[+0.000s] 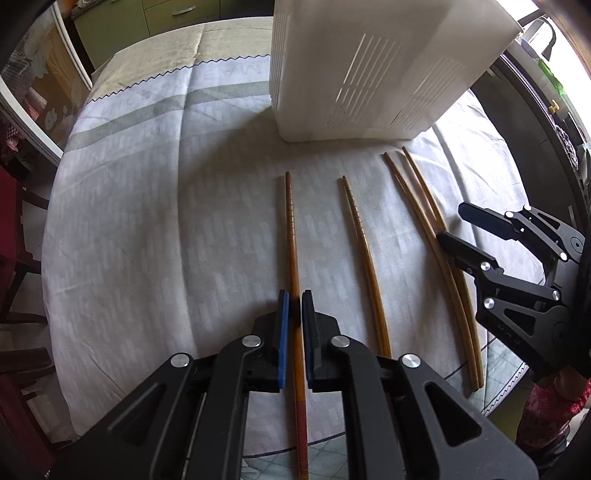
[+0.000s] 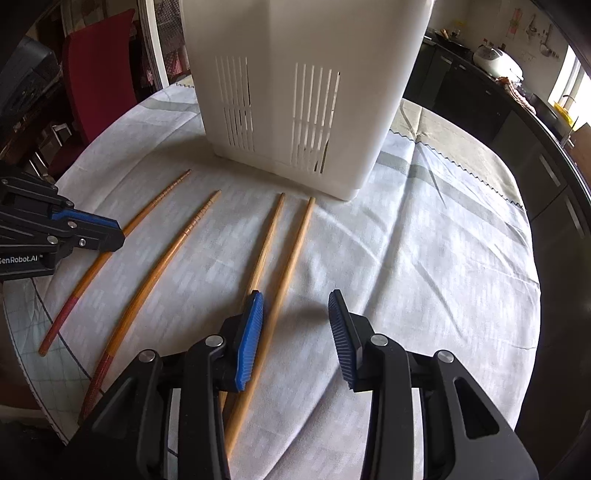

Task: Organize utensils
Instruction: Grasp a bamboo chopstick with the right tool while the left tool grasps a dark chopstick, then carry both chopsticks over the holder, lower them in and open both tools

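Left wrist view: a white slotted utensil holder (image 1: 373,70) stands upright at the far side of the round table (image 1: 332,456), its top out of frame, so what it holds cannot be told from here. In the right wrist view a dark slanted line shows behind the lower slots of the holder (image 2: 291,92) (perhaps something inside, but that cannot be told).

Four chopsticks lie on the cloth in front of the holder, tips towards it, none touching it. The left gripper (image 1: 294,299) has its jaws closed on the red-ended chopstick (image 1: 293,240), the leftmost one. The ridged chopstick (image 1: 364,251) lies just beside it, apart. Further right, the pale pair of chopsticks (image 1: 417,206) lie close together.

The right gripper (image 2: 295,295) is partly open and holds nothing; the right-hand stick (image 2: 291,254) of the pale pair passes between its pads, and the other stick (image 2: 267,236) runs under the left pad. Whether the pads reach the cloth cannot be told.

Right of the pale pair the cloth is bare to the table's rim; left of the red-ended chopstick there is likewise open cloth.

The white tablecloth (image 1: 155,206), creased and grey-striped, lies over a checked cover (image 2: 44,350) that shows at the near edge. Around the table: a red chair (image 2: 99,70), dark cabinets (image 2: 517,122), and green cupboards (image 1: 118,26).
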Demonstrator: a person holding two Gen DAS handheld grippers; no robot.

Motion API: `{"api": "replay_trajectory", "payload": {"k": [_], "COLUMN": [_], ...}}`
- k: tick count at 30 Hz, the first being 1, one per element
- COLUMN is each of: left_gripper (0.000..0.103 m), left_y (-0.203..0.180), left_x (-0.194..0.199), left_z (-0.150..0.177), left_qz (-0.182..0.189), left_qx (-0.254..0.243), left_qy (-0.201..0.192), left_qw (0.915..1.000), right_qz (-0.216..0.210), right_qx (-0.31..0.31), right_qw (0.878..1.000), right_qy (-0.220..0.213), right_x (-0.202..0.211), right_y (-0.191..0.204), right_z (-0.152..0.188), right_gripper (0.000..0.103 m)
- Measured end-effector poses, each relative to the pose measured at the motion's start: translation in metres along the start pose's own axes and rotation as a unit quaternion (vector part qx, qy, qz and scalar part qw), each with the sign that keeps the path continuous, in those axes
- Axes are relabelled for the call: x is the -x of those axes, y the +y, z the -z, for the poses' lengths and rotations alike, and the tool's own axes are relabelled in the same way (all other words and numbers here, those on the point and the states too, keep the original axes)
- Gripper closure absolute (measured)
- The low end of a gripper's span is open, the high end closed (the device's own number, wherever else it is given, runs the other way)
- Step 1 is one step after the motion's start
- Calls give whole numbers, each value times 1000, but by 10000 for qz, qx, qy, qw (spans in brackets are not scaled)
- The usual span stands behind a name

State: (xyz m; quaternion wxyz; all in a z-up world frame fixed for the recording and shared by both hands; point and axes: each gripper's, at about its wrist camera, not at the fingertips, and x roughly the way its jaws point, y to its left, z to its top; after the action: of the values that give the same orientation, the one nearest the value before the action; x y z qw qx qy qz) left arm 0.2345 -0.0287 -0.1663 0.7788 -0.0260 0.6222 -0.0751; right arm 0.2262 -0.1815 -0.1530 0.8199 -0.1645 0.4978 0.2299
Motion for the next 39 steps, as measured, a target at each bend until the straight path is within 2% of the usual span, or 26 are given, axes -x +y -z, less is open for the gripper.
{"api": "replay_trajectory", "payload": {"k": [3, 13, 14, 16, 17, 22, 25, 27, 33, 39], "left_gripper": [96, 92, 92, 91, 90, 90, 96, 96, 97, 97], "left_y": [2, 6, 5, 5, 3, -5, -6, -5, -3, -14], "left_x": [-1, -2, -1, -1, -2, -3, -3, -1, 35, 82], "left_z": [1, -14, -15, -17, -19, -25, -27, -25, -25, -13], "left_qz": [-13, 72, 61, 13, -16, -88, -64, -18, -6, -55], "left_qx": [17, 140, 135, 101, 68, 65, 67, 128, -80, -307], "left_qy": [22, 155, 167, 173, 172, 147, 156, 131, -415, -990], "left_qw": [10000, 9998, 9998, 9998, 9998, 9998, 9998, 9998, 9991, 9946], "right_qz": [52, -382, -367, -342, -354, -381, -478, -531, -689, -825], "right_qx": [-115, -253, -279, -286, -282, -337, -438, -506, -668, -802], "right_qw": [9999, 9989, 9989, 9989, 9989, 9987, 9979, 9971, 9927, 9848], "right_qy": [2, 113, 120, 113, 103, 70, -48, -194, -727, -1301], "right_x": [0, -12, -13, -13, -13, -12, -6, 7, 57, 109], "right_y": [-7, -6, -9, -12, -12, -14, -18, -24, -42, -52], "right_z": [-1, -25, -26, -29, -29, -33, -34, -29, -21, -9], "right_gripper": [67, 75, 82, 87, 94, 96, 96, 96, 96, 96]}}
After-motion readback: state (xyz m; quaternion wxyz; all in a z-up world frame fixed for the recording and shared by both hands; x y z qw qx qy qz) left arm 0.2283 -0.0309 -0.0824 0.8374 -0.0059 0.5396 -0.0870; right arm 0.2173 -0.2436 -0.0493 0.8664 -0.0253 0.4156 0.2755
